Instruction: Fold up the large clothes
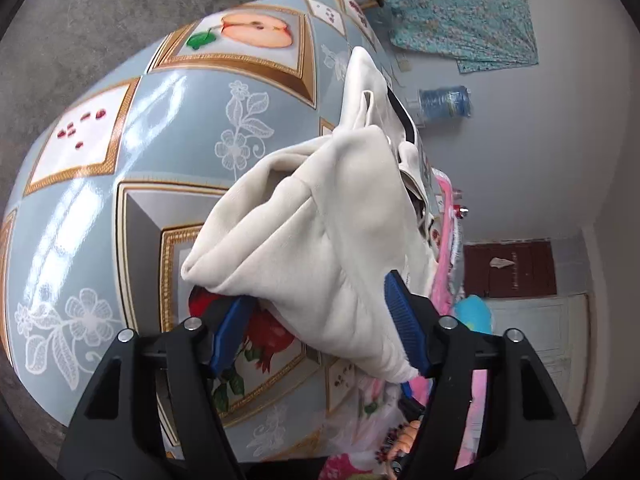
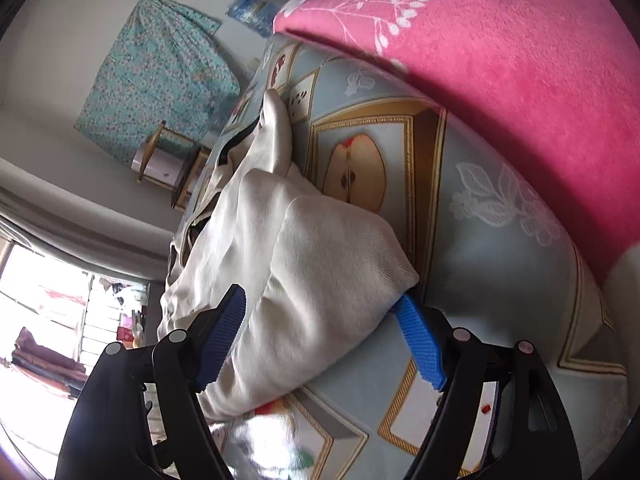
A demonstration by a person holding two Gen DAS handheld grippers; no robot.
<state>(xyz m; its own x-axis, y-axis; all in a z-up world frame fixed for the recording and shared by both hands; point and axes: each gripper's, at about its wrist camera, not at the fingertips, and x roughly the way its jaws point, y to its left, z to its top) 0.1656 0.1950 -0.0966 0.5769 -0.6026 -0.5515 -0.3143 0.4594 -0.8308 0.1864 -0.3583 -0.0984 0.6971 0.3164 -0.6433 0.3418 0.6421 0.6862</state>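
Where the left wrist view looks down, we see a glossy blue tablecloth [image 1: 168, 128] printed with framed fruit and white lace flowers, grey floor beyond it, a teal floral cloth [image 1: 468, 12] against the wall and a blue water jug [image 1: 444, 102] lying beside it. The cream garment [image 1: 320, 232] lies bunched on the table, a black-edged part trailing away. The left gripper [image 1: 320, 332] has its blue pads spread wide, fabric lying between them; we cannot tell whether it pinches any.

From the right wrist view we alone get a pink blanket [image 2: 500, 48], a bright window [image 2: 44, 292] and a small wooden stand [image 2: 168, 160]. Here the same garment [image 2: 304, 264] slumps between the right gripper's [image 2: 320, 340] released, wide-apart pads.
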